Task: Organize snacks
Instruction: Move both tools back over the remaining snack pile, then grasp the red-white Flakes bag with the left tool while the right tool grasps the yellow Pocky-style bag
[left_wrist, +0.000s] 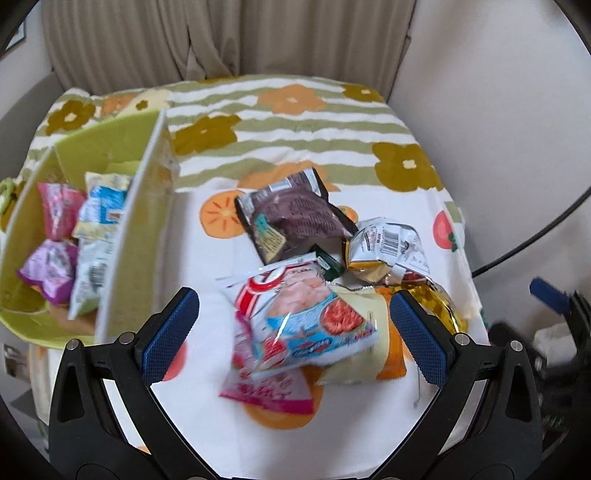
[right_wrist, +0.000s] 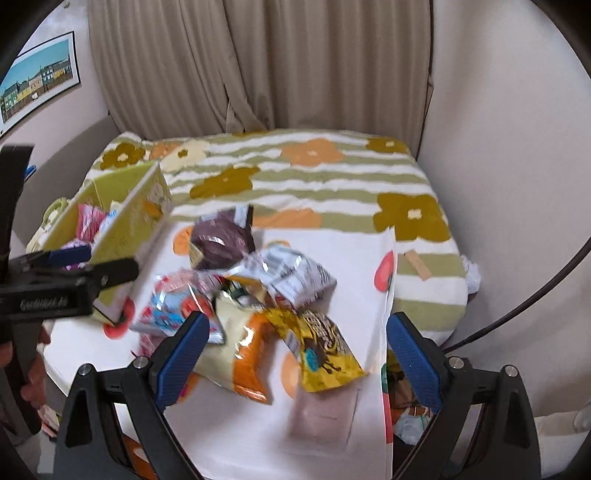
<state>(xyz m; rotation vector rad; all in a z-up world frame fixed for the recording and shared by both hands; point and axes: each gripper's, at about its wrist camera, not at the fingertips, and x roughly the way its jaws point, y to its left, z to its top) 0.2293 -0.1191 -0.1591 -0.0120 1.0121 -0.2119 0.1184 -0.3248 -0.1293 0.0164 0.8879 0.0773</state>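
A pile of snack packets lies on the white fruit-print cloth. In the left wrist view my left gripper is open, its jaws either side of a red, white and blue packet on top of the pile. A brown packet and a silver packet lie beyond. A green box at the left holds pink, purple and blue packets. In the right wrist view my right gripper is open above a yellow packet and an orange packet.
The table carries a striped flower-print cloth and stands against beige curtains and a white wall. A pale pink flat packet lies near the front edge. A black cable hangs at the right. The left gripper's body shows beside the box.
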